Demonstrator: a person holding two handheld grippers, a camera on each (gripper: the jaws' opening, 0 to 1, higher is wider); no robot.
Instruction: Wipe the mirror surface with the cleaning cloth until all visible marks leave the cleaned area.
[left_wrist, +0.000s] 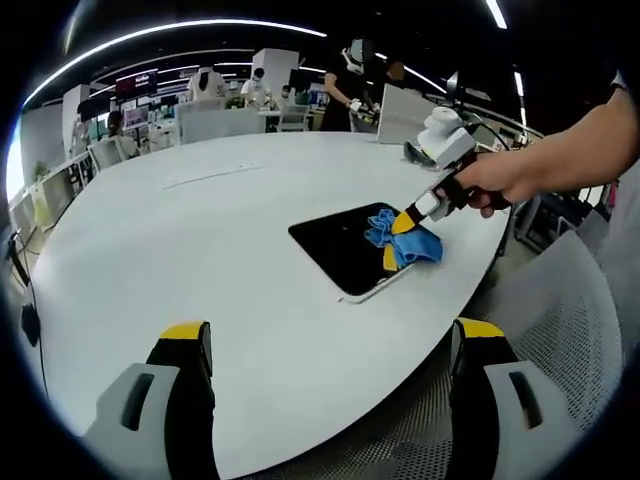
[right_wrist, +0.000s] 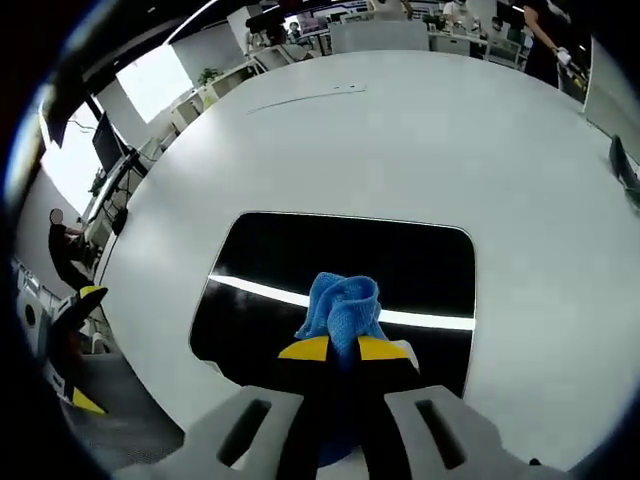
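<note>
Right gripper view has the right claw (right_wrist: 342, 349) clenched on the blue cleaning cloth (right_wrist: 340, 305), which bunches up out of the yellow tips and sits on the mirror (right_wrist: 400, 265). That mirror is a dark rounded rectangle lying flat on the big white table (right_wrist: 420, 140), and the cloth is near the edge closest to this claw, touching the glass as far as I can tell

In the left gripper view the left claw (left_wrist: 330, 345) is spread wide and released, holding nothing, hanging over the near table (left_wrist: 200, 230) edge well apart from the mirror (left_wrist: 340, 240). You can see the right claw (left_wrist: 398, 240) coming in from the right with a hand (left_wrist: 500, 180) behind it, cloth (left_wrist: 405, 240) pressed at the mirror's right end

Progress-wise I'd say wiping is underway but can't call it done. The glass looks dark with just a bright ceiling light reflected as a streak, and any marks are too small to make out, so most of the surface probably needs passes

Long axis of the mirror runs side to side in the right gripper view, and diagonally from upper left to lower right in the left one
</note>
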